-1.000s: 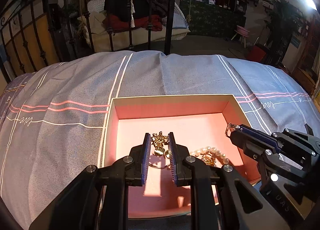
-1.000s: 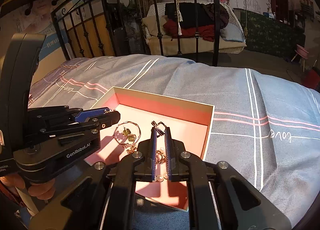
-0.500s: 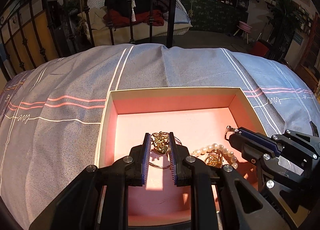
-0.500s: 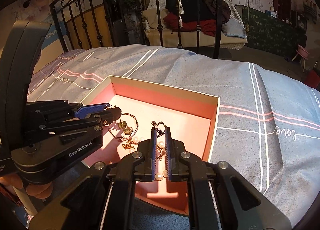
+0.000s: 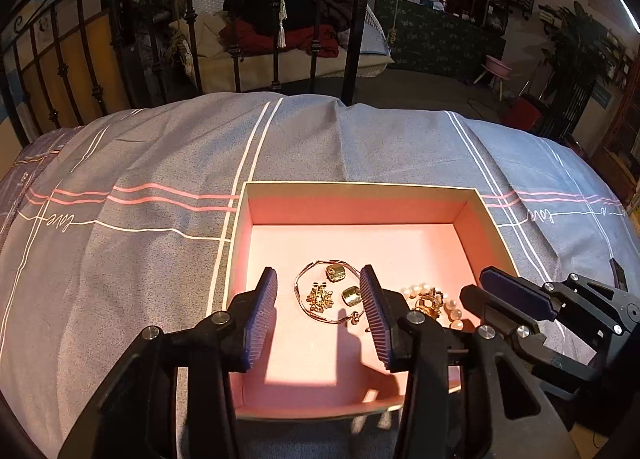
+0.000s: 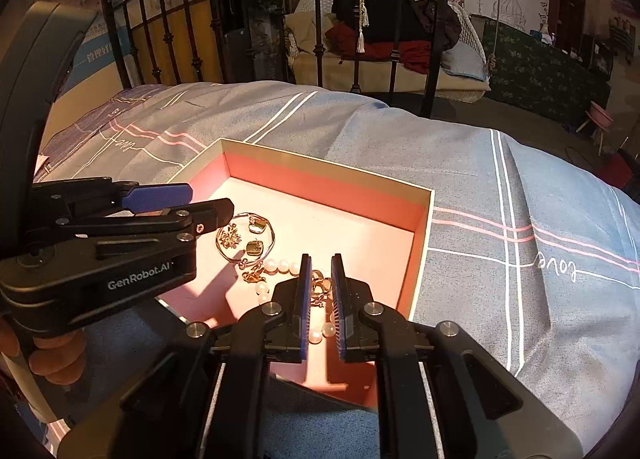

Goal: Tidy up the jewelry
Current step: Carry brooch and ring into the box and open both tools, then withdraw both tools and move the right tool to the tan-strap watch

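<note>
On a grey striped bedspread (image 5: 160,163) sits an open pink box (image 5: 360,211), where the left gripper (image 5: 318,299), its jaws just spread apart, hovers over a gold necklace (image 5: 320,295), and the right gripper (image 6: 320,279), also just parted, straddles a pearl bracelet (image 6: 280,267) without pinching it.

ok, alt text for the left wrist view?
Open left gripper over a pink-lined box on a grey bedspread, a gold bracelet lying between its fingers. Pearls lie beside it; the right gripper enters from the right.
</note>
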Demonstrator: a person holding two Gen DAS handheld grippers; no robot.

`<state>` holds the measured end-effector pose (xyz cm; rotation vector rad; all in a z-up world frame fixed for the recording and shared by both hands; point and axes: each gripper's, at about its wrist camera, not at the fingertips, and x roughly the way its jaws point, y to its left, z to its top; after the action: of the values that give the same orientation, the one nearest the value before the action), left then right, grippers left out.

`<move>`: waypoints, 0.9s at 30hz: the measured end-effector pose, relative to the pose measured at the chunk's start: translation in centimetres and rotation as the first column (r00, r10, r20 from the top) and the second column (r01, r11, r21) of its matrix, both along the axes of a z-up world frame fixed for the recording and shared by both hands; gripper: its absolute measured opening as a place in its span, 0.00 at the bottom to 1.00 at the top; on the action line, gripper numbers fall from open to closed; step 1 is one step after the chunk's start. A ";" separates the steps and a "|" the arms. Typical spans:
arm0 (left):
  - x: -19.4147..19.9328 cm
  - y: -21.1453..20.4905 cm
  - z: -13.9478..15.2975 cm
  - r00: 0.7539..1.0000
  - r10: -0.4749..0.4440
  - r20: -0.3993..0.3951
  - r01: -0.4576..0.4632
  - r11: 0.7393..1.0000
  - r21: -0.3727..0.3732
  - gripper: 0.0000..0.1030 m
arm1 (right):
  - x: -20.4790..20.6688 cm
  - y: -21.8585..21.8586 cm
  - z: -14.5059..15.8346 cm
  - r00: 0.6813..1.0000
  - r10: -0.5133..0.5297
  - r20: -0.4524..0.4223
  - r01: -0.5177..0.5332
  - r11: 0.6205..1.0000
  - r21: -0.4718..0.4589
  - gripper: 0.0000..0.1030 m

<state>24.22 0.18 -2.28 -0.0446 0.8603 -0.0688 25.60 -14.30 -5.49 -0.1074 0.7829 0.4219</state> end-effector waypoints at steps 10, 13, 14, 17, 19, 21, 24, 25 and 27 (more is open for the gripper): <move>-9.8 0.7 -0.4 0.999 -0.039 0.027 0.041 0.995 -0.089 0.52 | -11.3 -5.0 -0.9 0.995 -0.087 0.040 0.081 0.988 0.133 0.51; -12.4 0.3 -2.0 0.998 -0.054 -0.010 0.052 0.993 -0.104 0.52 | -13.9 -4.6 -1.5 0.998 -0.063 0.026 0.058 0.987 0.150 0.53; -13.1 0.2 -2.5 0.998 -0.058 -0.022 0.056 0.993 -0.106 0.52 | -14.9 -4.2 -1.8 0.998 -0.051 0.028 0.047 0.990 0.134 0.53; -14.7 -0.4 -3.9 0.996 -0.070 -0.046 0.066 0.994 -0.087 0.52 | -17.2 -3.8 -3.2 1.000 -0.025 0.001 0.025 0.990 0.139 0.54; -15.5 -0.7 -4.0 0.997 -0.079 -0.025 0.078 0.996 -0.046 0.52 | -18.4 -4.4 -3.8 0.999 -0.052 -0.005 0.052 0.983 0.174 0.54; -15.8 -1.0 -4.0 0.996 -0.088 -0.019 0.088 0.996 -0.032 0.53 | -18.8 -5.1 -4.0 0.998 -0.063 -0.020 0.066 0.974 0.217 0.55; -16.0 -1.1 -4.1 0.996 -0.085 -0.009 0.085 0.996 -0.021 0.53 | -19.8 -5.4 -3.6 0.996 -0.084 0.005 0.081 0.975 0.205 0.55; -16.1 -1.1 -4.1 0.996 -0.085 -0.005 0.085 0.996 -0.014 0.53 | -20.0 -5.4 -3.4 0.996 -0.083 0.012 0.078 0.974 0.215 0.55; -16.3 -1.1 -4.3 0.996 -0.085 0.000 0.085 0.996 0.000 0.53 | -20.3 -5.2 -3.0 0.998 -0.063 0.018 0.057 0.974 0.220 0.55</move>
<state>7.94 -0.91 -6.57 -0.0085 0.8617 -0.1485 5.34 -19.47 -8.45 0.1170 0.7084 0.4463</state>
